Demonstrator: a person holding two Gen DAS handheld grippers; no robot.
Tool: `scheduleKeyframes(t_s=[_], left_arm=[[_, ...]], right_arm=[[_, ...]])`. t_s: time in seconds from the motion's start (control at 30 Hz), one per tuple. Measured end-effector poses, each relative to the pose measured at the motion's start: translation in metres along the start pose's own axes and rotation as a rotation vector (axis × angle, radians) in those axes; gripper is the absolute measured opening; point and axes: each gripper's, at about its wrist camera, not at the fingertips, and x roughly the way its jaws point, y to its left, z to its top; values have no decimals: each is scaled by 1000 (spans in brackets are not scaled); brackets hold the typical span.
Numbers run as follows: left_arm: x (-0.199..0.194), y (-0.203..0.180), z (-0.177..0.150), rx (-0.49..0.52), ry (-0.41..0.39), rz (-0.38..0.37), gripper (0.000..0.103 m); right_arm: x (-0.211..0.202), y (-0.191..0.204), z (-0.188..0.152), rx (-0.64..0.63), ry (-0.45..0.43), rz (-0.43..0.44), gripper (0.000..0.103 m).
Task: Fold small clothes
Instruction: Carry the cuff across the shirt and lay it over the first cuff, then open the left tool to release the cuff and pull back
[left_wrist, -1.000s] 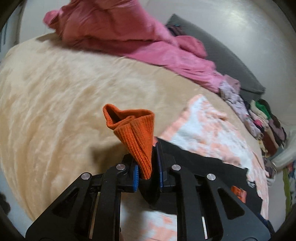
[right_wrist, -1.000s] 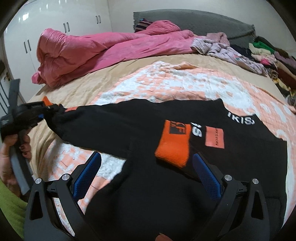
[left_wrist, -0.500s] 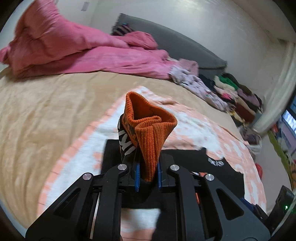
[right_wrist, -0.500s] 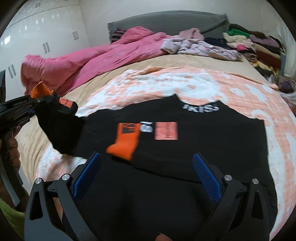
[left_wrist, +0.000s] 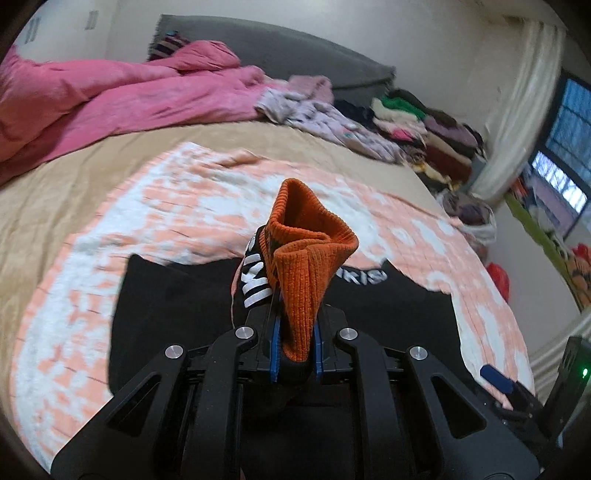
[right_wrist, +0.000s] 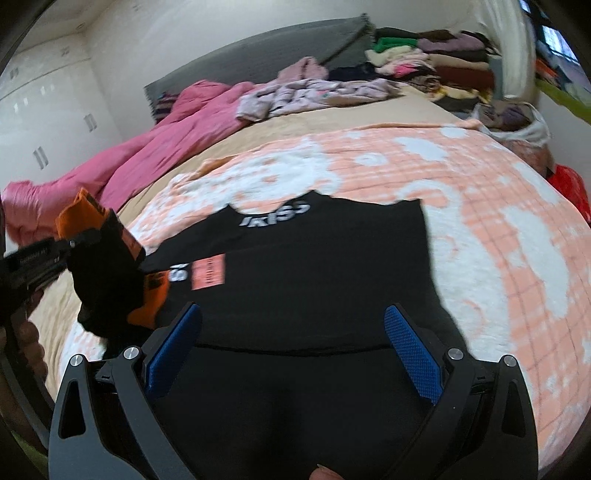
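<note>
Left gripper (left_wrist: 294, 350) clamped on orange cuff (left_wrist: 306, 258), sleeve lifted over black top (right_wrist: 314, 266) on bed. Right gripper (right_wrist: 291, 343) wide open, empty. Tip: lay sleeve straight across chest, smooth before releasing.

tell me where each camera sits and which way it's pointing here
Left wrist: rides on the left gripper, looking along its fingers across the bed toward the grey headboard; its jaws are clamped on the orange cuff.
Right wrist: rides on the right gripper, jaws wide apart, looking over the black sweatshirt toward the same headboard; a fingertip peeks in at the bottom edge.
Shared: both show the sweatshirt, the peach-and-white blanket, the pink duvet, and each other's gripper.
</note>
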Motion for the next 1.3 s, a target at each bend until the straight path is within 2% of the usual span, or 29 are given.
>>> scheduleKeyframes(t_s=[0.1,0.3,0.33,0.47,0.63,0.8,0.9,0.93,1.0,1.07,1.17,1.3], left_arm=[[14,-12,-8,22,35,-18,6],[41,-27,-24,59,136,-67,9],[43,-29,-27,68,144,-78,17],[42,-29,-36,71,180,-137,31],[31,-27,-38,85,181,-151,46],[17,-9,-34,58,158,-148,55],[10,3,-31,44,146,-142,56],[8,6,-30,40,142,-140,61],[4,11,-29,42,135,-148,64],[-1,15,-28,44,131,-172,65],[-6,22,-28,40,125,-164,65],[-7,35,-26,8,123,-120,65]], right_arm=[[-4,-21,-1,56,-3,-16,98],[-9,-39,0,98,-16,-36,98],[-9,-40,0,100,-16,-37,98],[-7,-39,0,100,-8,-37,99],[4,-29,0,81,16,-20,99],[14,-10,2,46,32,9,98],[19,1,3,28,39,32,98],[21,4,3,25,42,36,98],[23,9,3,18,46,43,98],[24,13,3,15,46,48,98],[26,15,2,11,51,46,98],[29,16,1,16,59,46,98]])
